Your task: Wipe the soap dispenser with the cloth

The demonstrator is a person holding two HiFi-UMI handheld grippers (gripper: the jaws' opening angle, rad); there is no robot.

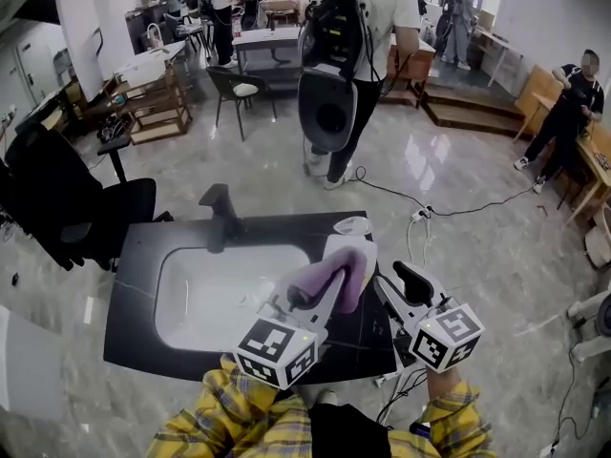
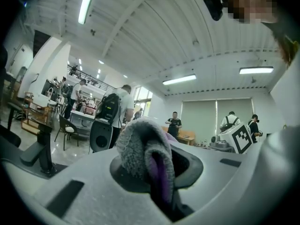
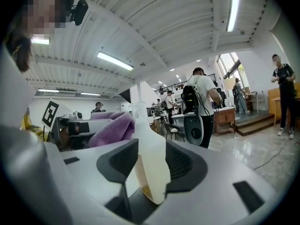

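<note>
The right gripper (image 3: 152, 163) is closed on the dispenser (image 3: 149, 135): both pads bear on the flanks of the bottle, which stands upright between them with its pump neck above the jaws. In the head view the dispenser is over the right part of the counter (image 1: 134, 256), right of the sink (image 1: 220, 299); whether its base rests on the counter cannot be told. The left gripper (image 2: 157, 170) is clamped on the cloth (image 2: 140, 146), which bulges forward past the jaws as a folded wad and sits just beside the dispenser. Handling, as judged: the dispenser is a smooth plastic bottle, probably light, with a yellowish tint low down that suggests little liquid. Its walls are likely slippery and will flex under pressure, so grip the mid-body on its flat flanks. Do not grip the pump neck, which is narrow and may depress or twist. The cloth is soft, limp and fleecy and carries no load. Hold it by a fold so that a thick wad projects as the wiping face. Apply light wiping force, since a hard push could turn the bottle between the pads
</note>
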